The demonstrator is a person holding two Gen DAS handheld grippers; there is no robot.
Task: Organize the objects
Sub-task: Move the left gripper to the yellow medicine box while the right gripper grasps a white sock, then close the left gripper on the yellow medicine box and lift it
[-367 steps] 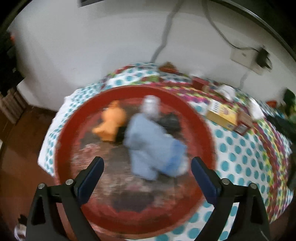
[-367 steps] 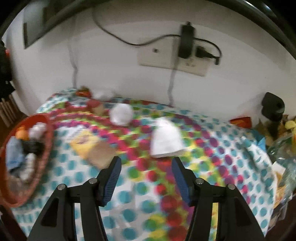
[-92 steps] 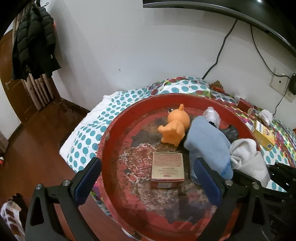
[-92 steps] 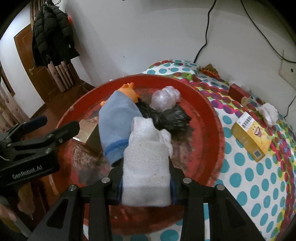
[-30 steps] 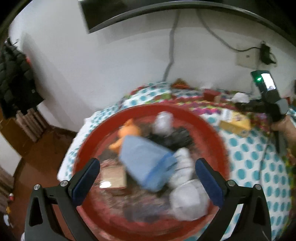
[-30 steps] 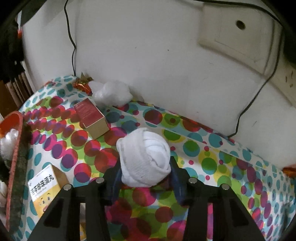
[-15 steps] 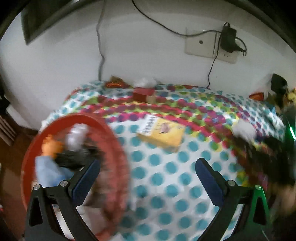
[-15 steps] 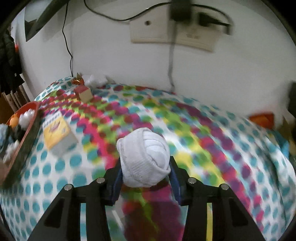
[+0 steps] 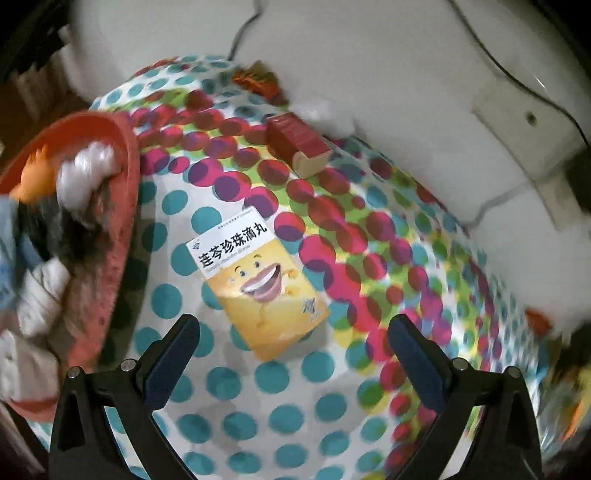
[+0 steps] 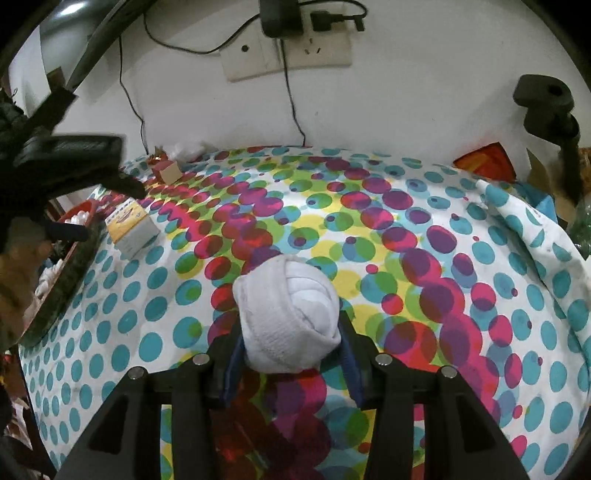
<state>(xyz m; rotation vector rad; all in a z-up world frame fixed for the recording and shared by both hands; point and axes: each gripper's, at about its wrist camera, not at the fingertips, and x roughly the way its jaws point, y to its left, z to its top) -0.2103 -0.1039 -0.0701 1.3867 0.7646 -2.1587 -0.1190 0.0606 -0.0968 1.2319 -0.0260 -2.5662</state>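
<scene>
My right gripper (image 10: 290, 347) is shut on a rolled white sock (image 10: 288, 314) and holds it over the middle of the polka-dot tablecloth (image 10: 406, 258). My left gripper (image 9: 291, 347) is open and empty, just short of a yellow medicine box (image 9: 258, 280) that lies flat on the cloth; the box also shows in the right wrist view (image 10: 131, 225). A red tray (image 9: 125, 177) at the left holds an orange toy (image 9: 35, 177), a crumpled clear bag (image 9: 86, 166), white socks (image 9: 40, 291) and a blue cloth.
A small red box (image 9: 297, 146) and a white wad (image 9: 325, 114) lie near the wall, with a red-gold wrapper (image 9: 256, 79) behind. A wall socket with a plugged charger (image 10: 280, 14) is above the table. A black object (image 10: 546, 107) and clutter stand at the far right.
My left gripper has swung from over the tray to the yellow box, which is now close in front. My right gripper still holds the sock and has come lower over the middle of the table.
</scene>
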